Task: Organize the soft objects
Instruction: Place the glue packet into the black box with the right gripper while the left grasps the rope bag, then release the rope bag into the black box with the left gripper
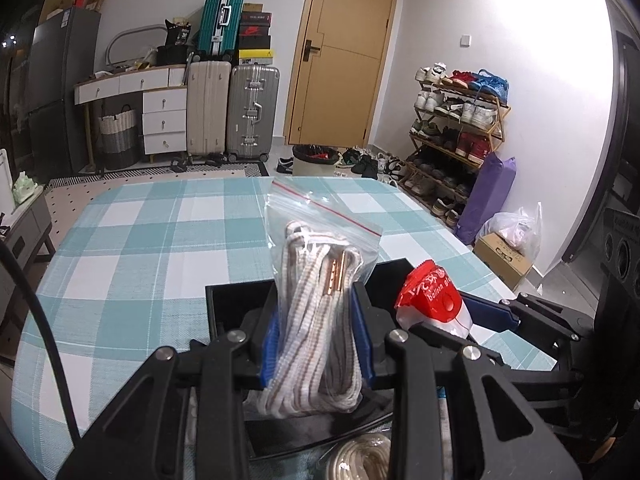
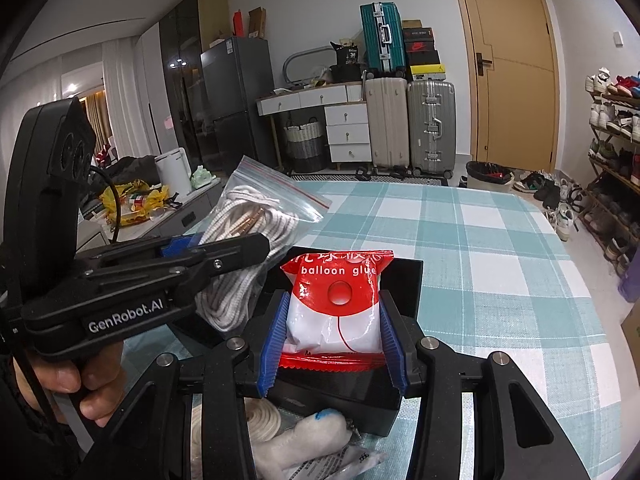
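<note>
My left claw [image 1: 316, 344] is squeezing a clear zip bag of white braided cord [image 1: 316, 320]; my right claw [image 2: 334, 336] is clamping a red-and-white balloon-glue packet [image 2: 334, 312]. Both are yielding softly, looking light and slippery, above the black box [image 2: 404, 276] on the checked worktop [image 2: 480, 260].

The rope bag [image 1: 320, 232] is clear, glossy, crinkled plastic; the rope [image 1: 316, 332] inside is braided white cord flecked brown, with shiny copper-coloured metal tips. The glue packet [image 2: 338, 312] is slick red-and-white film that catches the light. The tablecloth [image 1: 140, 240] is matt woven cloth. The box [image 2: 404, 276] looks like smooth black plastic, though its finish is hard to judge. Gripper pads [image 2: 276, 340] are ribbed blue plastic.
</note>
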The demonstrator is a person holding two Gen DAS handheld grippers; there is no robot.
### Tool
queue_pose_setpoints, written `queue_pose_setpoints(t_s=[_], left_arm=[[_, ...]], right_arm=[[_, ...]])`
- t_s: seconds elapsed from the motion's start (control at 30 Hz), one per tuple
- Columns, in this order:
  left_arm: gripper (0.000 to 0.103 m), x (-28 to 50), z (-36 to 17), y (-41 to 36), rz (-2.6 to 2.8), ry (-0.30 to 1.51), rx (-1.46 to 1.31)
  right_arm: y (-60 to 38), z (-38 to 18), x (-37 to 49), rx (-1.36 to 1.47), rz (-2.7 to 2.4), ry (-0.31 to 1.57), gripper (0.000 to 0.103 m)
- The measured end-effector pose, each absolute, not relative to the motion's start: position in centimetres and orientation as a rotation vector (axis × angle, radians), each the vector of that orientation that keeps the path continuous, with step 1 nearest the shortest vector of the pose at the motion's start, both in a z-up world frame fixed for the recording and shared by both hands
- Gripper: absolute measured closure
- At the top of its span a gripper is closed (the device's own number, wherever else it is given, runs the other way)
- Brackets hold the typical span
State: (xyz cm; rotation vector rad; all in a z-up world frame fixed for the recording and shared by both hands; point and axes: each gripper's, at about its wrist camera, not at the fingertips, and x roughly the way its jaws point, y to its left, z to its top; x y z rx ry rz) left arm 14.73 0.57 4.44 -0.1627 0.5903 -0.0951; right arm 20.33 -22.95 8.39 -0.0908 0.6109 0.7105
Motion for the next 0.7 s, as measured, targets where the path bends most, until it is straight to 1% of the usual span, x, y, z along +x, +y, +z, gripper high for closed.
queue_pose_setpoints(t_s=[0.07,0.1,0.13,0.17,0.23,0.27,0.3,0.33,0.37,0.4,0.47,0.53,0.57,0.7], left_arm=[[0.072,14.9,4.2,0.5,-0.097,0.595,-0.156],[0.07,14.9,4.2,0.4,-0.097,0.597,-0.151],[0.07,14.9,4.1,0.3,-0.099,0.598,-0.145],[0.068,14.8,4.1,0.2,-0.101,0.595,-0.14],[0.059,14.6,4.2,0.2,-0.098,0.588,-0.132],[0.048,14.4,4.4,0.2,-0.096,0.582,-0.133],[0.04,14.2,4.5,0.3,-0.098,0.58,-0.134],[0.037,14.1,4.6,0.4,-0.101,0.581,-0.135],[0.026,13.8,4.8,0.4,-0.096,0.586,-0.132],[0.012,13.5,4.9,0.5,-0.081,0.581,-0.131],[0.003,12.6,5.3,0.8,-0.054,0.553,-0.135],[0.001,11.8,5.6,0.9,-0.062,0.547,-0.127],[0.0,11.4,5.7,0.8,-0.059,0.553,-0.116],[0.0,9.8,5.6,0.5,-0.039,0.566,-0.069]], right_arm=[[-22.8,8.1,20.7,-0.095,0.704,0.617,0.059],[-22.8,8.1,20.7,-0.095,0.705,0.619,0.057],[-22.9,8.0,20.8,-0.091,0.706,0.614,0.053],[-23.0,8.1,20.7,-0.091,0.697,0.604,0.052],[-23.1,8.2,20.7,-0.101,0.688,0.603,0.051],[-23.3,8.2,20.7,-0.102,0.685,0.602,0.048],[-23.6,8.3,20.6,-0.101,0.679,0.601,0.044],[-23.9,8.5,20.4,-0.096,0.671,0.601,0.035],[-24.2,8.7,20.2,-0.09,0.664,0.6,0.025],[-24.7,8.8,20.0,-0.08,0.658,0.598,0.022],[-25.5,9.1,19.5,-0.063,0.648,0.596,0.01],[-26.1,9.3,19.0,-0.05,0.654,0.609,0.003],[-26.6,9.4,18.7,-0.041,0.656,0.617,0.001],[-27.5,9.6,17.8,-0.03,0.644,0.637,0.001]])
